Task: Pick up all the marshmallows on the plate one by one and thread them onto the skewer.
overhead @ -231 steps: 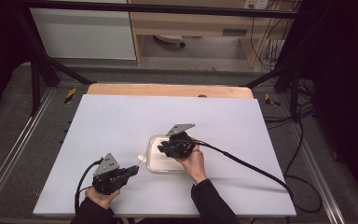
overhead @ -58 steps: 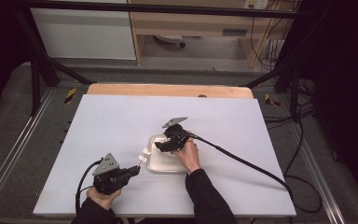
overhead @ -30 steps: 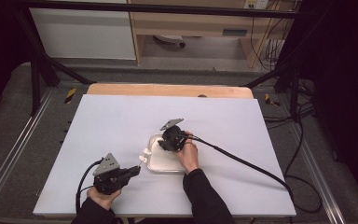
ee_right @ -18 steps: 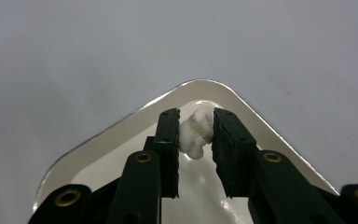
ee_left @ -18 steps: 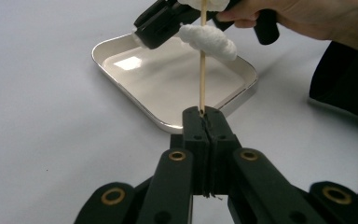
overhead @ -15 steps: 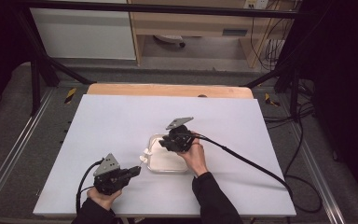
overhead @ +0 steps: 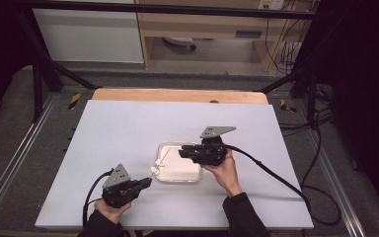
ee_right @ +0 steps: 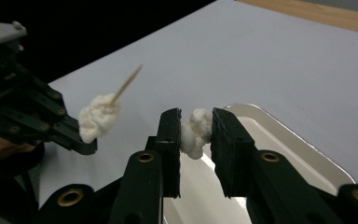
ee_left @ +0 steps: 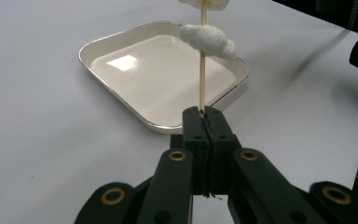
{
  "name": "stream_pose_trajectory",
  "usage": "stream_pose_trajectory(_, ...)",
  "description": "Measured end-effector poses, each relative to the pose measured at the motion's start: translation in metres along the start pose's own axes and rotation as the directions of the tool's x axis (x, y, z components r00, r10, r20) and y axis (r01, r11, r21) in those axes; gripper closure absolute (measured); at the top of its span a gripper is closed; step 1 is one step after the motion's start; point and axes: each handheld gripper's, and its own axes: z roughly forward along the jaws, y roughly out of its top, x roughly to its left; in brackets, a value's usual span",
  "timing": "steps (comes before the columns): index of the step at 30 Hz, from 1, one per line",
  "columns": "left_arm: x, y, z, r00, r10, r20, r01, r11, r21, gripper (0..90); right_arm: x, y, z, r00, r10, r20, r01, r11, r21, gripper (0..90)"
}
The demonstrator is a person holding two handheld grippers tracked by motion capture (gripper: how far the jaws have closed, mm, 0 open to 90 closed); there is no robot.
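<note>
My left gripper is shut on the base of a thin wooden skewer that slants up over the near left corner of a white tray. A white fluffy piece is threaded on the skewer, with another at the top edge of the left gripper view. My right gripper hovers over the tray's far side, shut on a second white fluffy piece. In the right gripper view the skewer's loaded end floats just left of my jaws, apart from them, with its bare tip pointing up.
The tray holds nothing and rests mid-table on a white sheet. A wooden strip runs along the far edge. The right gripper's cable trails off to the right.
The right gripper has shifted slightly back and forth above the tray's far side, ending a bit to the right. The left gripper and its skewer have held nearly still.
</note>
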Motion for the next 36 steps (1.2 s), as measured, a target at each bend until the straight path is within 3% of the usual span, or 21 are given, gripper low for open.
stream_pose_trajectory(8, -0.004, 0.001, 0.001, 0.9997, 0.021, 0.015, -0.021, 0.9998, 0.0, 88.3, 0.005, 0.007, -0.028, 0.9984, 0.026, -0.051, -0.029, 0.997, -0.075, 73.1)
stream_pose_trajectory(16, -0.008, 0.001, 0.003, 0.9987, 0.042, 0.029, -0.042, 0.9991, 0.0, 88.4, 0.006, 0.013, -0.037, 0.9907, 0.06, -0.122, -0.075, 0.989, -0.123, 73.3)
stream_pose_trajectory(21, -0.009, 0.001, 0.004, 0.9983, 0.048, 0.034, -0.048, 0.9988, 0.003, 88.4, 0.005, 0.015, -0.035, 0.9852, 0.084, -0.149, -0.103, 0.987, -0.12, 73.3)
stream_pose_trajectory(36, -0.011, 0.002, 0.004, 0.9973, 0.061, 0.041, -0.062, 0.9981, 0.002, 88.4, 0.006, 0.016, -0.021, 0.9808, 0.087, -0.175, -0.102, 0.992, -0.079, 73.3)
